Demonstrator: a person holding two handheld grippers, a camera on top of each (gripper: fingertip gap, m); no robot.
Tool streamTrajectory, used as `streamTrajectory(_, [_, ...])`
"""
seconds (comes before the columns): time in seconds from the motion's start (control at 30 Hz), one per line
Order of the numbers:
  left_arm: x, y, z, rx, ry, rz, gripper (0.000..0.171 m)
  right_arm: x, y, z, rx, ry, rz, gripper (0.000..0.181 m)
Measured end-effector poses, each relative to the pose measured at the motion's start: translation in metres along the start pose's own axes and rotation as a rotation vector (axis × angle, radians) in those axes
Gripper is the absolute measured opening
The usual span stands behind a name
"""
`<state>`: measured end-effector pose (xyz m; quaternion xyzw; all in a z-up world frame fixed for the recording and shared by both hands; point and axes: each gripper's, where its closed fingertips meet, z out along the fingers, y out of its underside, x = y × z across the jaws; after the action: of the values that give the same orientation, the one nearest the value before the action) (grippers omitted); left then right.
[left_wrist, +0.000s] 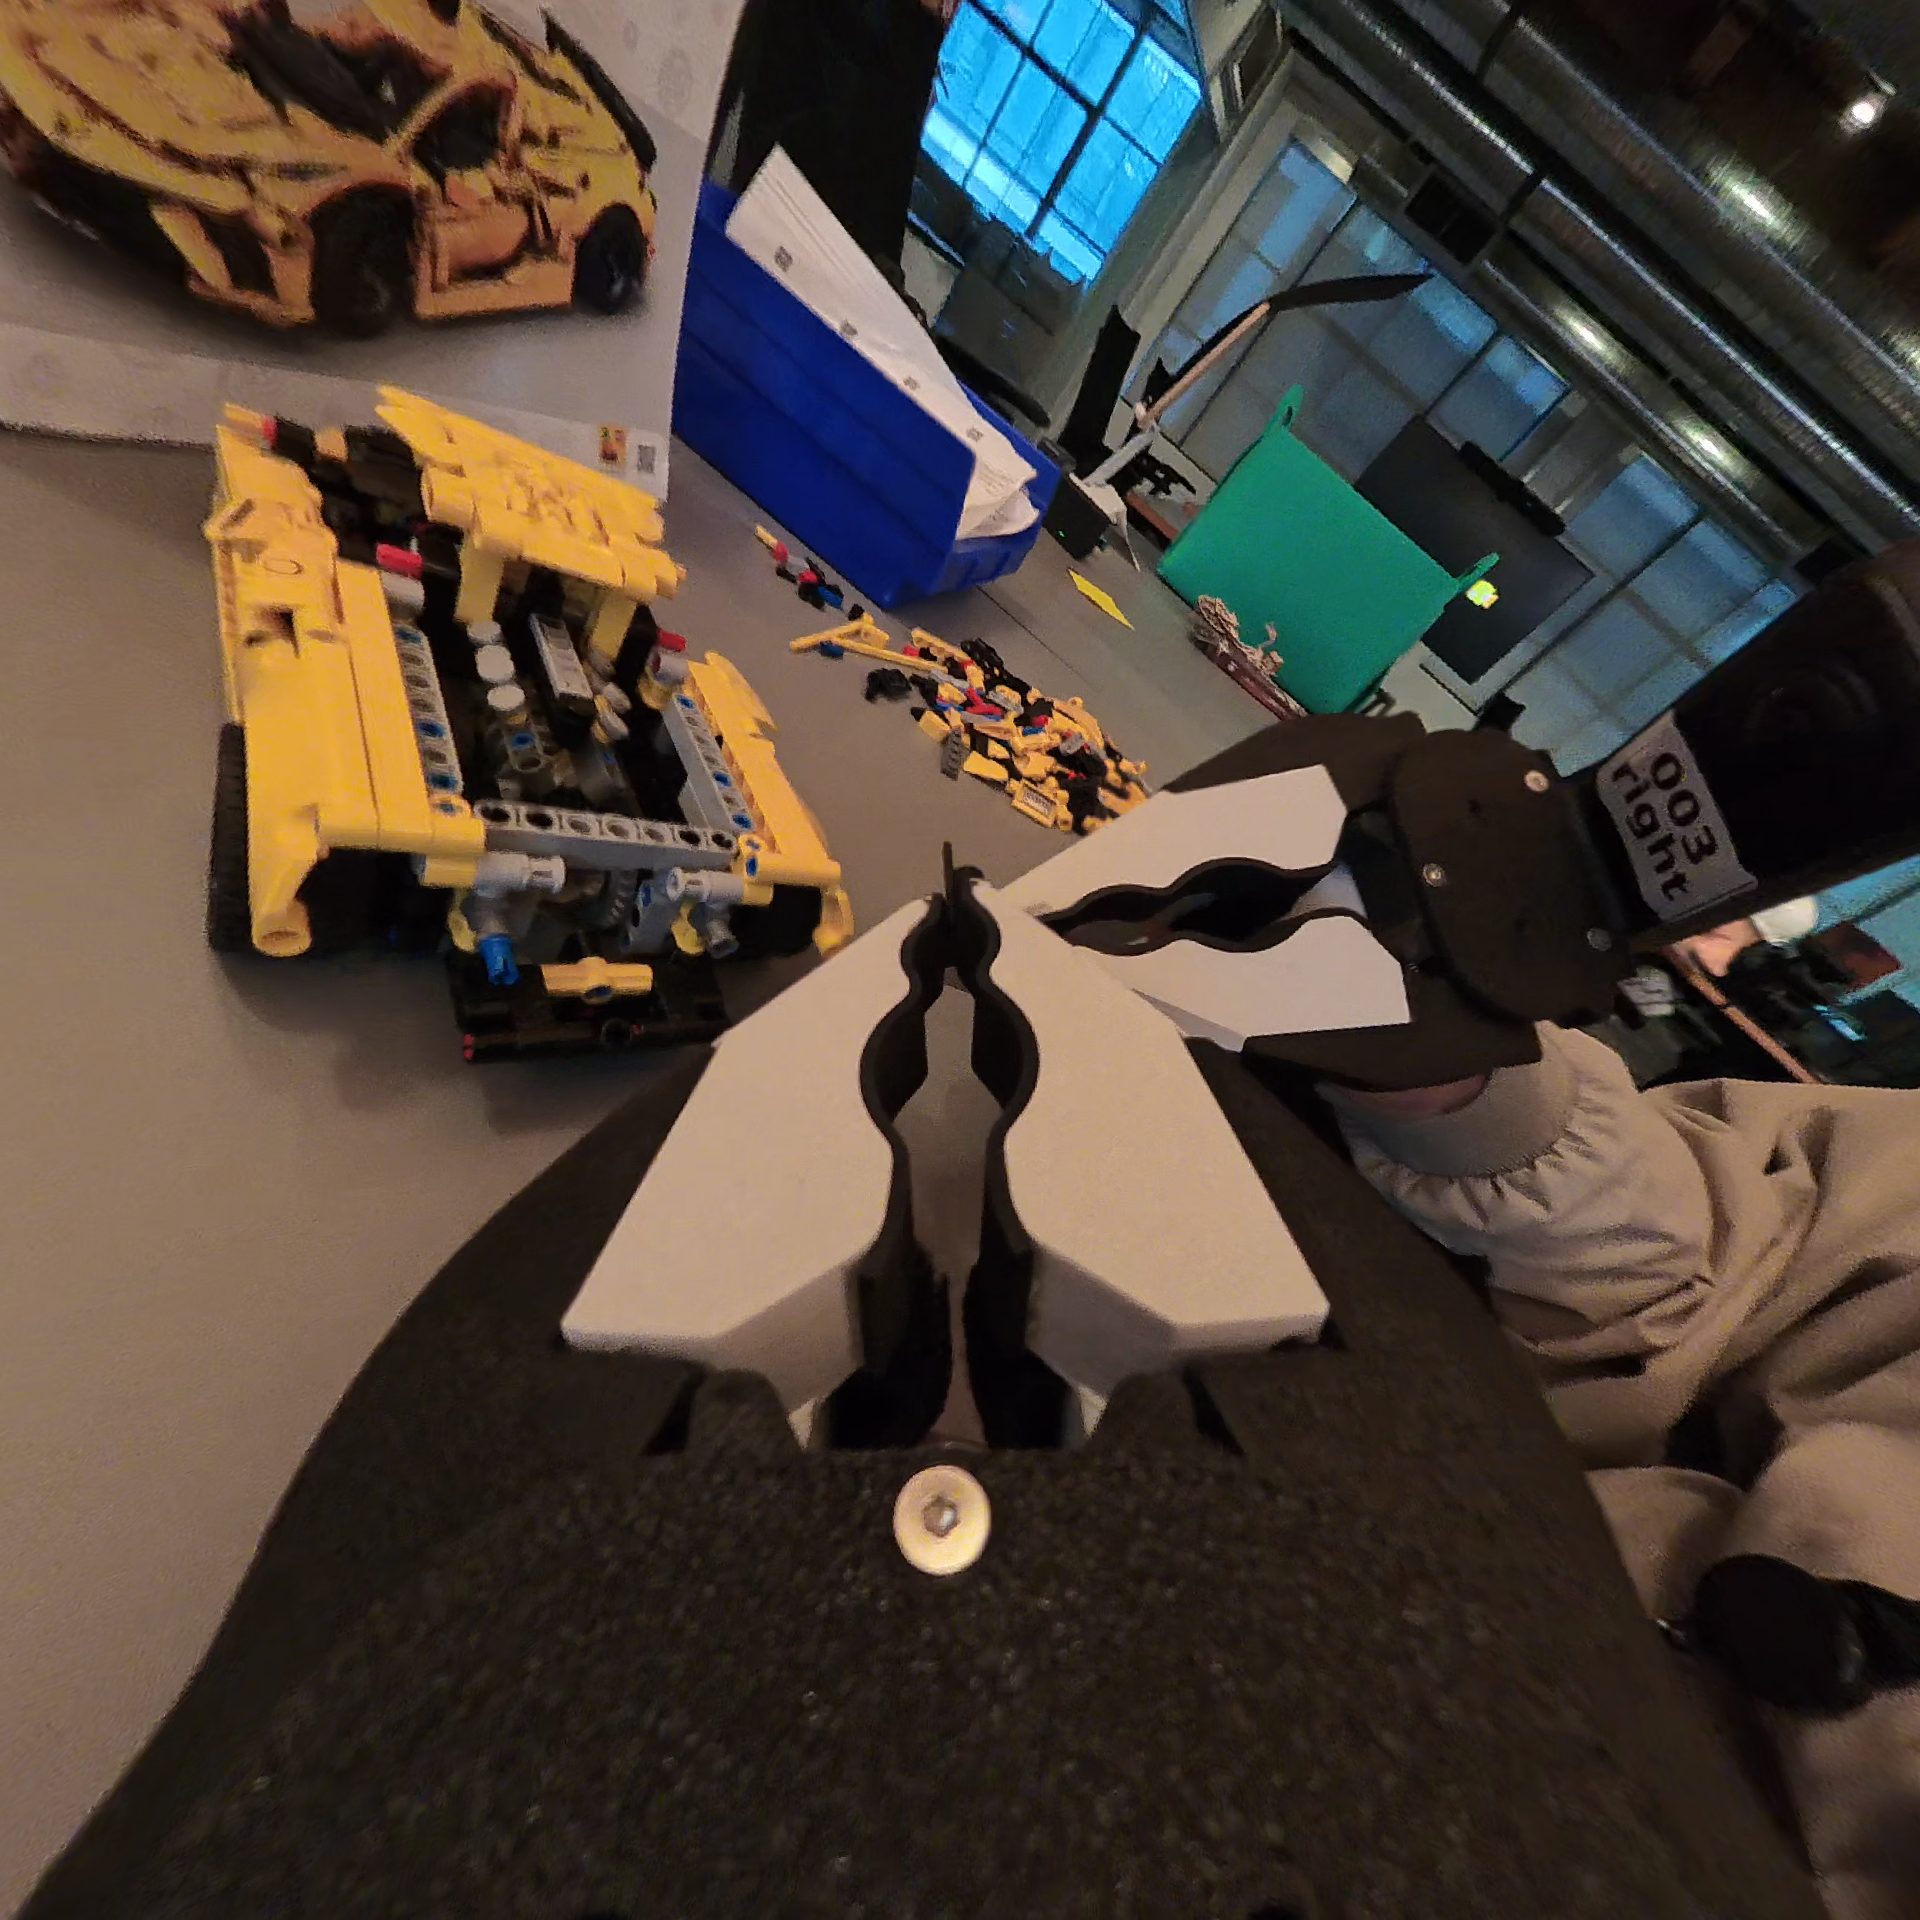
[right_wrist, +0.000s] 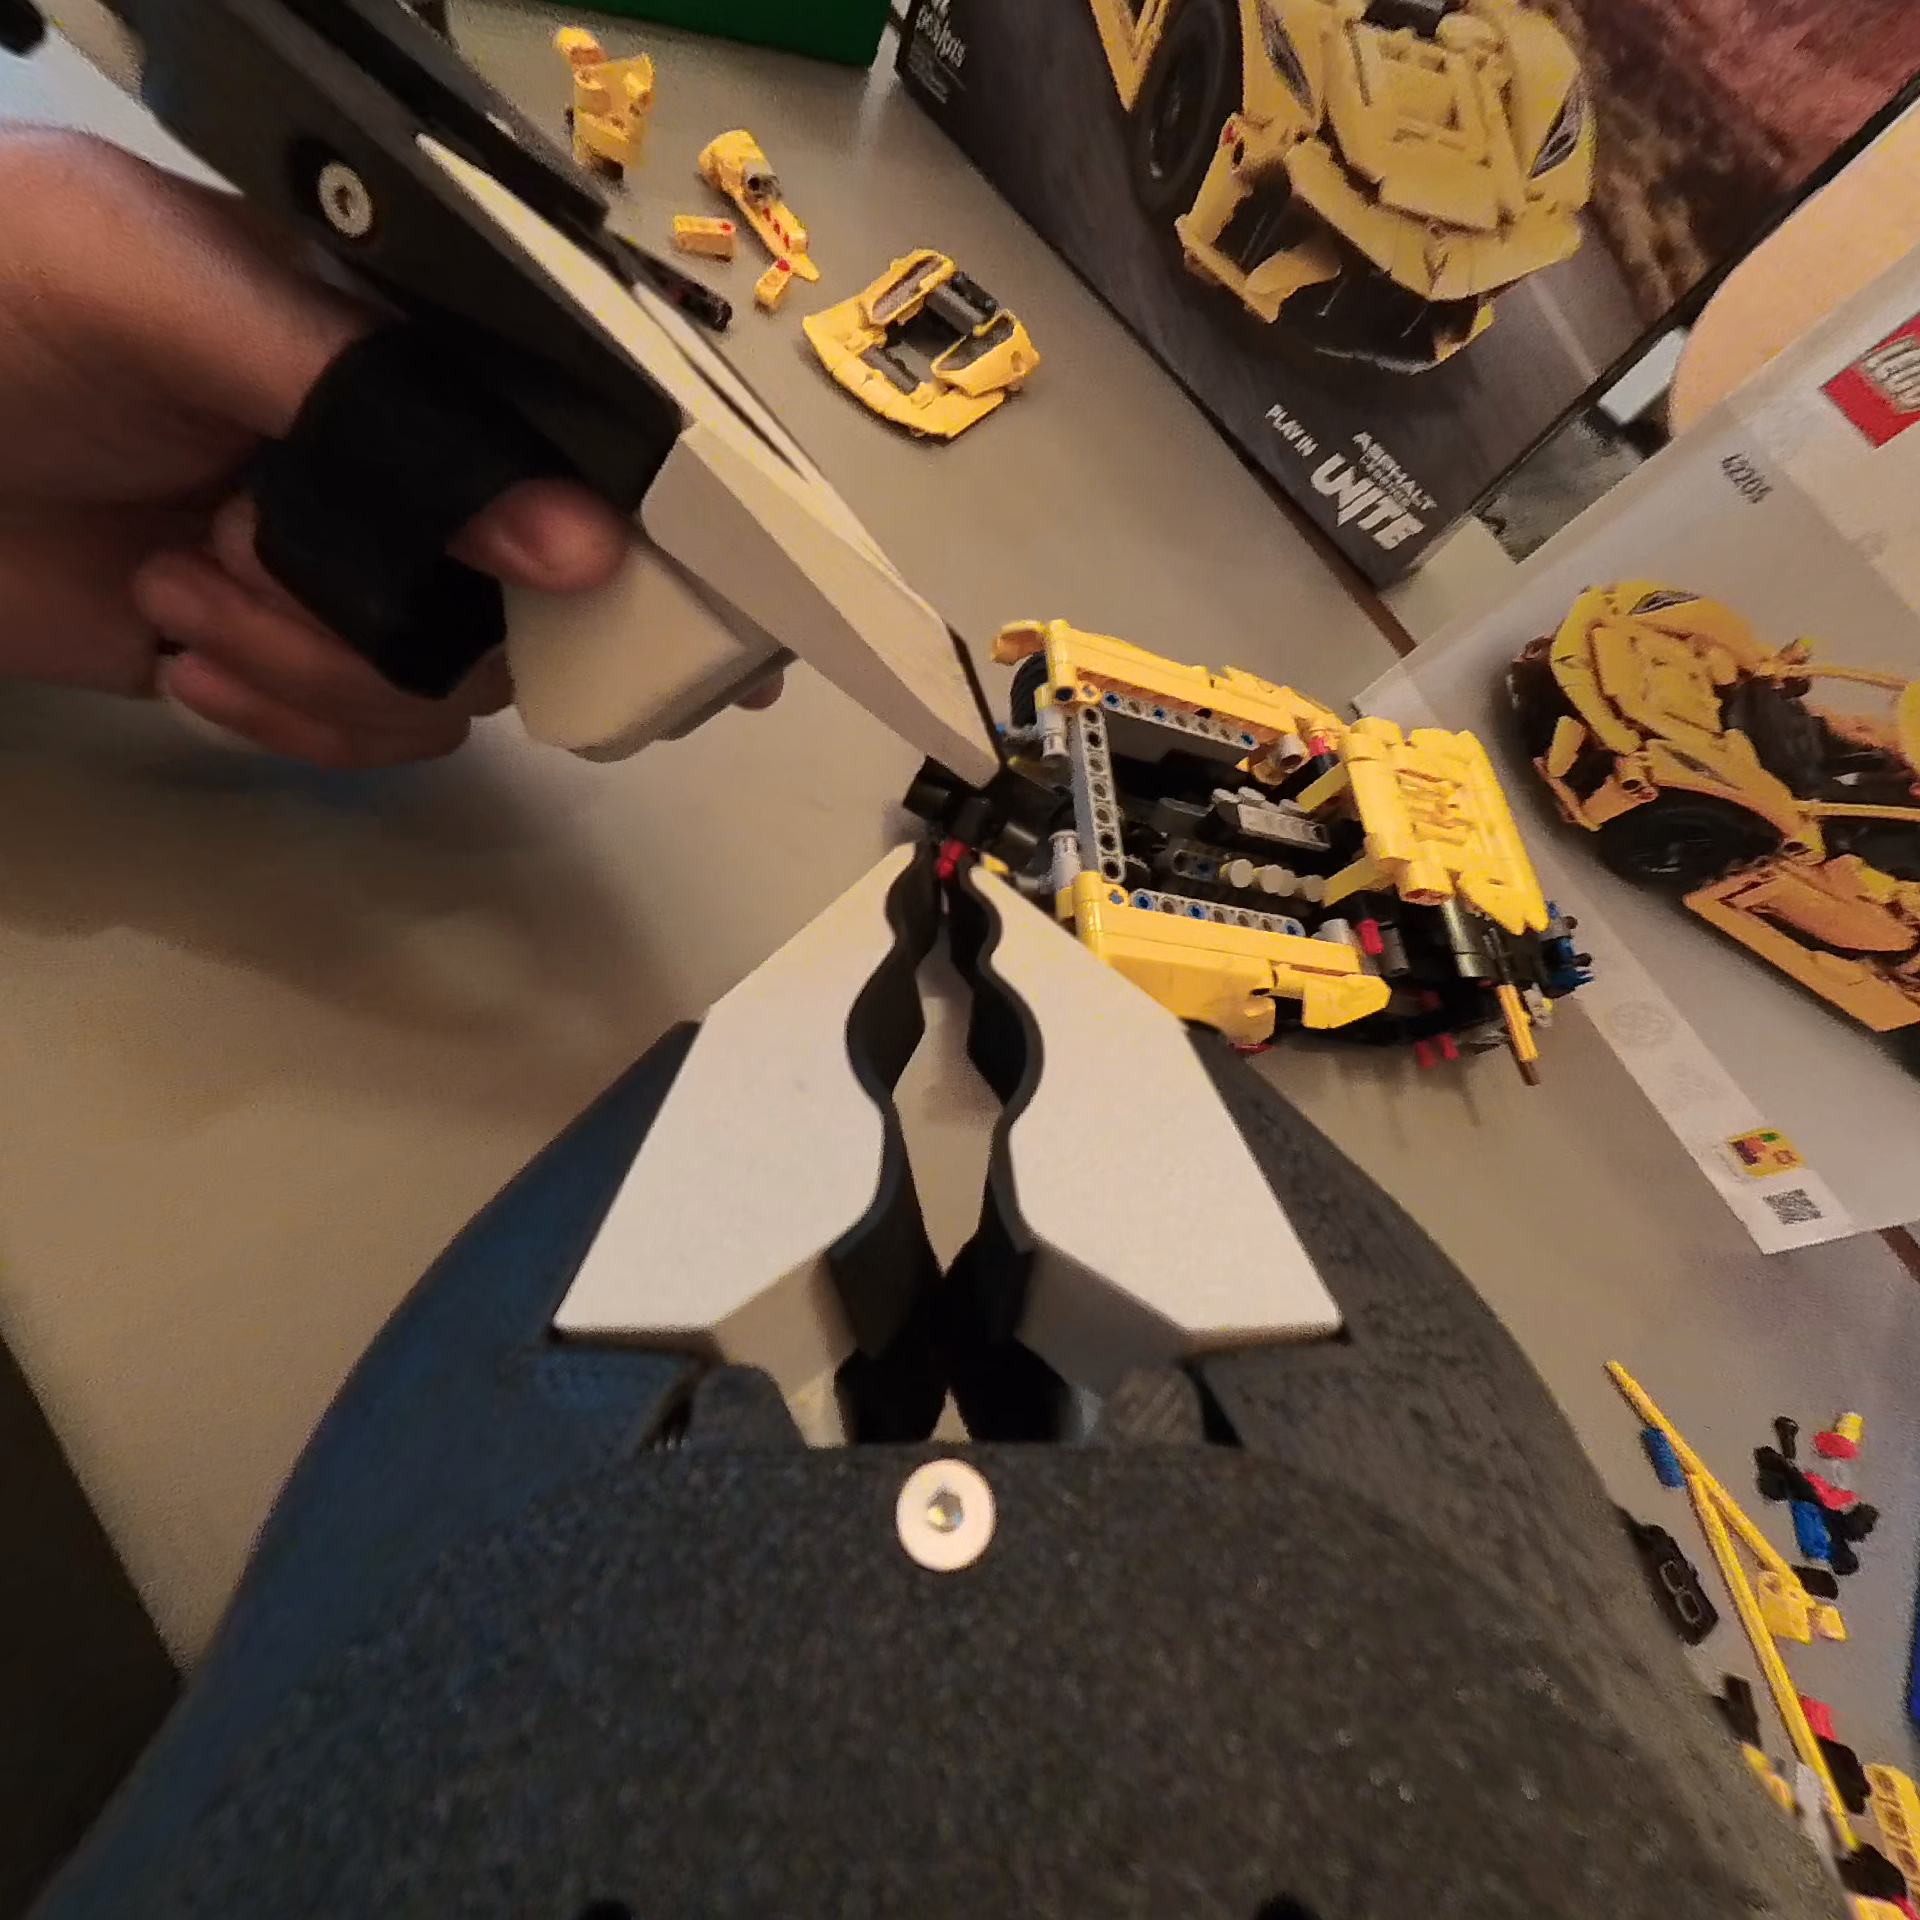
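A: Grippers are seen meeting above the grey table (left_wrist: 156, 1195). The left gripper (left_wrist: 954, 914) is nearly closed on a thin black piece (left_wrist: 948, 871); the right gripper (right_wrist: 943, 871) is pinched on a small red-and-black piece (right_wrist: 948, 860).

B: What either piece is cannot be made out. Just beyond, a part-built yellow brick car (right_wrist: 1278, 862) is seen; loose bricks (left_wrist: 997, 717) lie far right, partly cut off.

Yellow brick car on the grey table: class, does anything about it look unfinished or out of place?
Yes. The yellow brick car is open on top, so its grey beams and black inner parts lie bare. A yellow body section lies apart on the table, and a pile of loose pieces is scattered nearby.
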<state>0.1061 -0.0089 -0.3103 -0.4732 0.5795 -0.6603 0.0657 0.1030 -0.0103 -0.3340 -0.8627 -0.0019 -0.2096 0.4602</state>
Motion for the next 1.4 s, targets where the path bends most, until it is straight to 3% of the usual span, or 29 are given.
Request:
streamTrajectory(0.13, [-0.003,0.003,0.005,-0.033,-0.084,0.140,0.000,-0.005,0.007,0.004,-0.030,-0.074,0.155,0.001])
streamTrajectory(0.27, [0.000,-0.001,0.007,-0.042,-0.195,0.401,0.000,-0.006,0.004,0.005,-0.011,-0.158,0.351,0.001])
streamTrajectory(0.37, [0.001,-0.001,0.008,-0.041,-0.235,0.501,0.000,-0.005,0.002,0.000,-0.004,-0.152,0.366,0.000])
streamTrajectory(0.4, [0.000,-0.010,0.005,0.001,-0.262,0.513,0.000,-0.012,0.001,0.001,-0.021,-0.213,0.384,0.000])
streamTrajectory(0.47, [-0.005,-0.065,-0.023,0.226,-0.406,0.578,0.000,-0.058,0.047,0.015,-0.269,-0.367,0.341,0.004])
streamTrajectory(0.5, [-0.007,-0.083,-0.035,0.295,-0.424,0.558,0.000,-0.049,0.025,0.009,-0.159,-0.307,0.307,0.000])
streamTrajectory(0.53, [-0.009,-0.086,-0.040,0.312,-0.411,0.526,0.000,-0.023,0.004,0.003,-0.032,-0.204,0.330,0.000])
streamTrajectory(0.57, [-0.013,-0.079,-0.039,0.299,-0.377,0.475,0.000,-0.007,-0.003,0.000,0.031,-0.201,0.430,0.000])
streamTrajectory(0.67, [-0.011,-0.072,-0.039,0.301,-0.247,0.354,0.000,-0.018,0.000,0.006,0.028,-0.258,0.450,0.000])
streamTrajectory(0.77, [-0.011,-0.054,-0.025,0.226,-0.112,0.194,0.000,-0.007,-0.019,-0.001,0.162,-0.272,0.502,0.000])
streamTrajectory(0.87, [0.015,-0.060,-0.027,0.312,0.064,0.131,0.000,0.007,-0.052,-0.032,0.453,-0.504,0.784,0.000])
streamTrajectory(0.97, [0.031,-0.067,-0.031,0.386,0.153,0.095,0.000,0.019,-0.074,-0.062,0.674,-0.726,1.031,0.023])
streamTrajectory(1.07, [0.046,-0.065,-0.030,0.377,0.194,0.156,0.000,0.009,-0.078,-0.060,0.663,-0.840,1.099,0.018])
streamTrajectory(1.17, [0.057,-0.062,-0.029,0.366,0.229,0.195,0.000,0.004,-0.077,-0.057,0.625,-0.851,1.073,0.020])
streamTrajectory(1.3, [0.064,-0.053,-0.025,0.325,0.241,0.242,0.000,-0.004,-0.082,-0.062,0.634,-0.944,1.082,0.009])
streamTrajectory(1.4, [0.067,-0.050,-0.023,0.310,0.227,0.299,0.000,-0.006,-0.081,-0.061,0.620,-0.933,1.064,0.002])
